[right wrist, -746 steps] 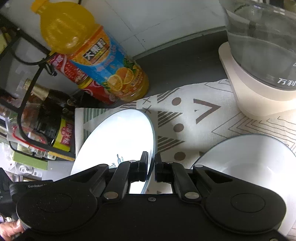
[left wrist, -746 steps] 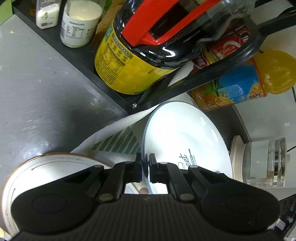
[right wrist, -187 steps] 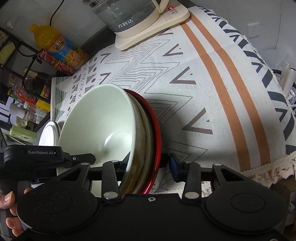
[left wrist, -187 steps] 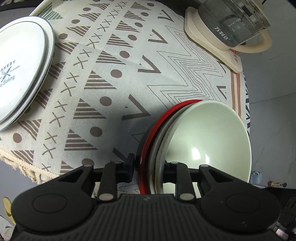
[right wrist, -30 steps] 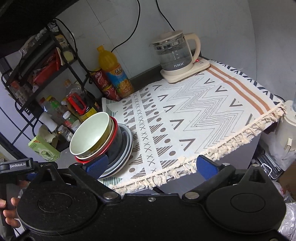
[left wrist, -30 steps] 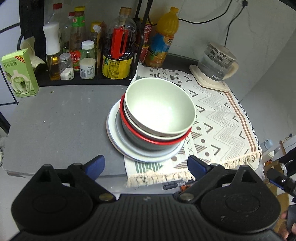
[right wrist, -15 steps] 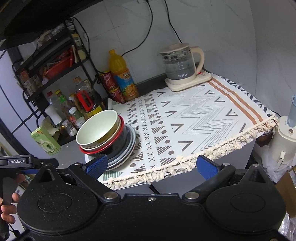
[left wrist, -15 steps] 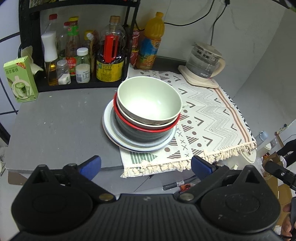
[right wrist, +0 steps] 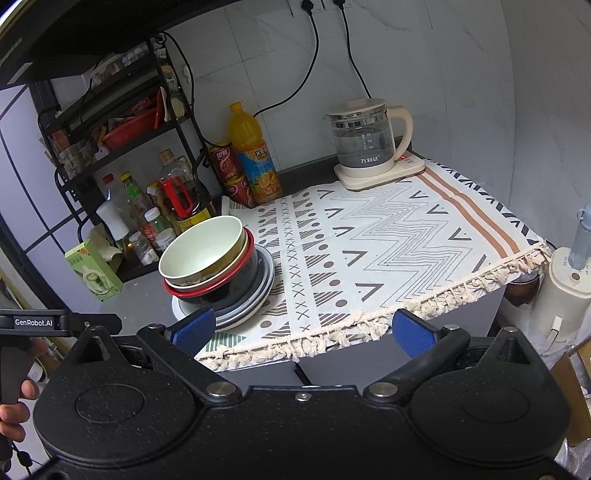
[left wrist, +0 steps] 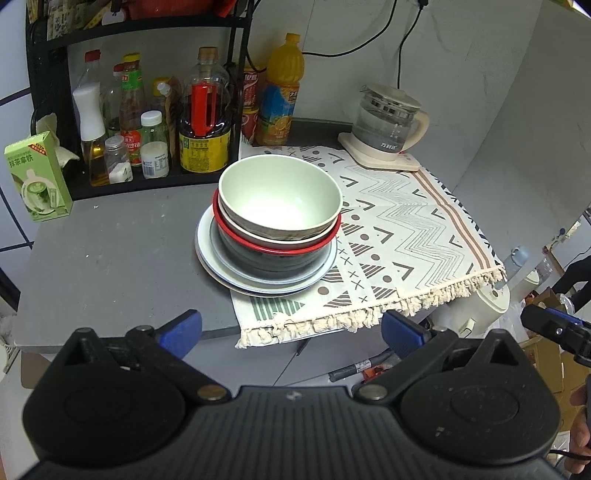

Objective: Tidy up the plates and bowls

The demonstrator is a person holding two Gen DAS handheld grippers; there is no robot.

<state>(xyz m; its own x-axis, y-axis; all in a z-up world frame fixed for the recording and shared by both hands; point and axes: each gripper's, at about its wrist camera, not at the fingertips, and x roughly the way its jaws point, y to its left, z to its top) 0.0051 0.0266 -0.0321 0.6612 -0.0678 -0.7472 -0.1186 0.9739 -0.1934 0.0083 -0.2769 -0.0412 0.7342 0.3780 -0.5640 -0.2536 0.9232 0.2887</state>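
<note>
bowls [left wrist: 279, 206] sit nested on plates [left wrist: 258, 280], so your left gripper [left wrist: 291, 328] and right gripper [right wrist: 303, 332] hang spread wide, holding nothing

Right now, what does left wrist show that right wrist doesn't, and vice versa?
Only the left wrist view: the left gripper, open, and tools on the floor below the table edge.
Only the right wrist view: the right gripper, open, the two wall plugs, and the rack's upper shelves.
Both: the pale green bowl nested on the red-rimmed bowl atop the plates, plus the kettle, orange juice bottle and patterned cloth.
</note>
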